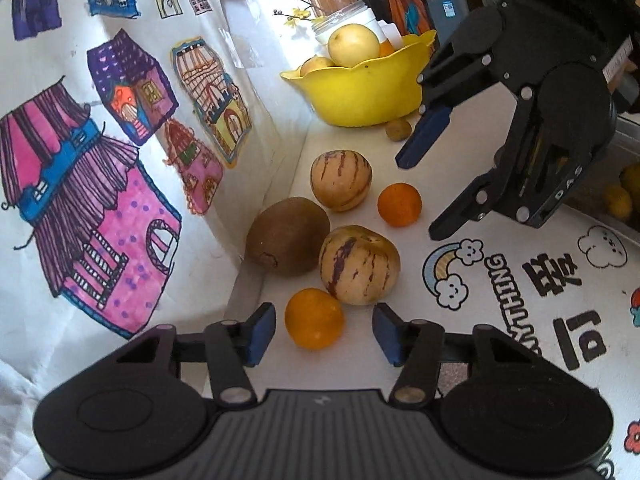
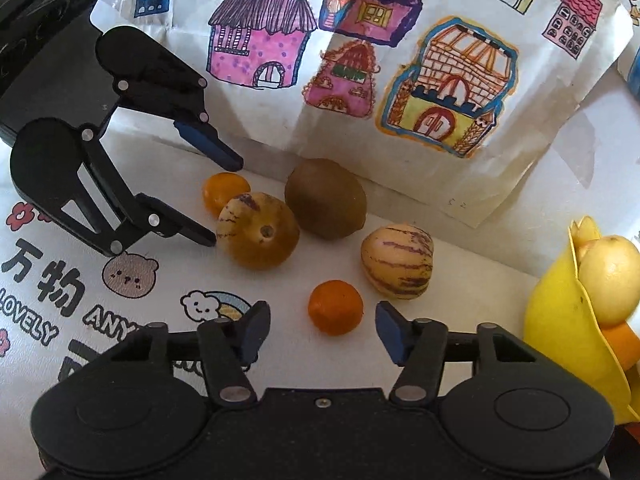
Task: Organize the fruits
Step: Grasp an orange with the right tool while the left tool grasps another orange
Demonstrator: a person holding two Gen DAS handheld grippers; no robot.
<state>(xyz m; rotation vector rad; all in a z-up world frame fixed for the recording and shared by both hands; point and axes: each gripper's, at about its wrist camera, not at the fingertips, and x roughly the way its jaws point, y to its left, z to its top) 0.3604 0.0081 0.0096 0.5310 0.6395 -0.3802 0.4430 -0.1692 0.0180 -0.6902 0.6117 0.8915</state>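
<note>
Loose fruit lies on the white printed cloth: a brown kiwi [image 1: 287, 235], two striped pepino melons [image 1: 359, 265] [image 1: 341, 179] and two small oranges [image 1: 314, 318] [image 1: 399, 205]. My left gripper [image 1: 324, 334] is open, its blue pads on either side of the near orange. My right gripper [image 2: 320, 334] is open, with the other orange [image 2: 335, 306] just ahead between its pads. It shows in the left wrist view [image 1: 424, 188], open above the cloth. The left gripper [image 2: 224, 204] shows open in the right wrist view. A yellow bowl [image 1: 360, 92] holds pale fruit.
A paper backdrop with drawn houses [image 1: 120, 140] stands along the left, right behind the kiwi. A small brown fruit [image 1: 398, 129] lies beside the bowl. A plastic jar [image 1: 348, 20] stands behind the bowl. A tray with yellow fruit [image 1: 624, 196] sits at the right edge.
</note>
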